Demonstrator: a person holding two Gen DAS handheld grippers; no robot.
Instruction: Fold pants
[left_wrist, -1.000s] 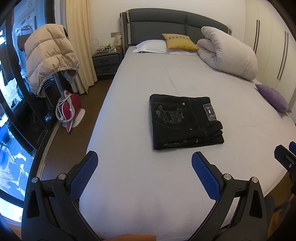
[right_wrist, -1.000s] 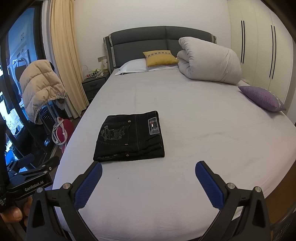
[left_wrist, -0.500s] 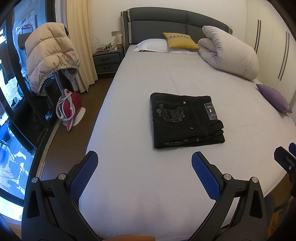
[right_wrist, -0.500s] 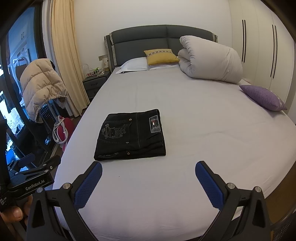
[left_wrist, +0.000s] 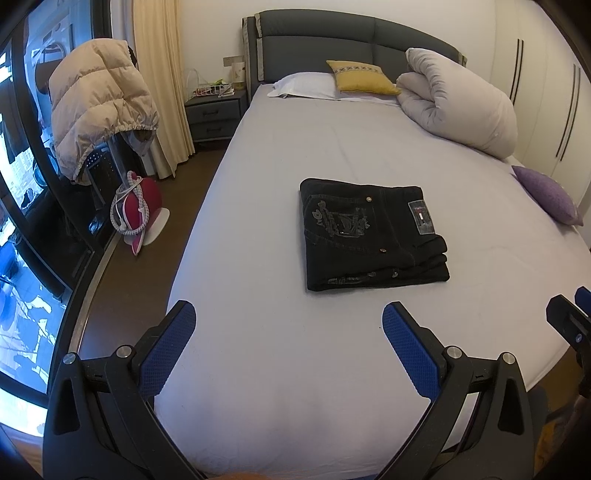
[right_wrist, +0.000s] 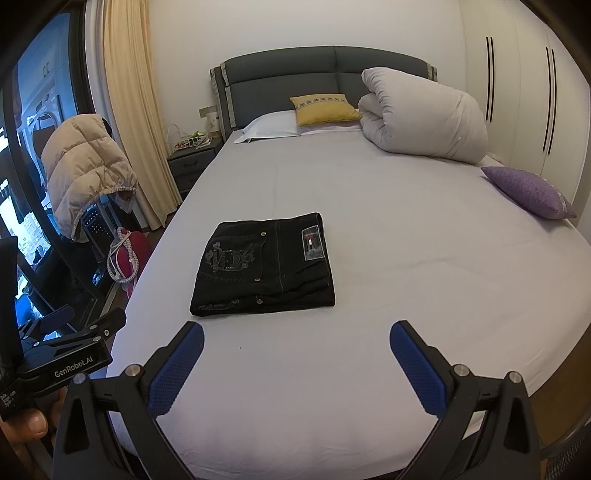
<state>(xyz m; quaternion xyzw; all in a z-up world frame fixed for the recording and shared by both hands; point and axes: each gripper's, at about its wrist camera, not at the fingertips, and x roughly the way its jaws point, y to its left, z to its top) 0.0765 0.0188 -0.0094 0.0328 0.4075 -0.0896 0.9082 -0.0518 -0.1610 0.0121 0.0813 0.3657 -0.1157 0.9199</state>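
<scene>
Folded pants (left_wrist: 371, 234) mid-bed (left_wrist: 280, 362), bare sheet on every side; both tools (left_wrist: 288, 321) (right_wrist: 295, 339) released, short of the near edge.

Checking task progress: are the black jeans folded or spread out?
Folded: the black jeans lie as a compact stacked rectangle on the bed, layered edges showing.

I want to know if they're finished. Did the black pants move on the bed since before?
No. The pants lie folded at the same spot on the bed, same distance from the purple cushion.
</scene>
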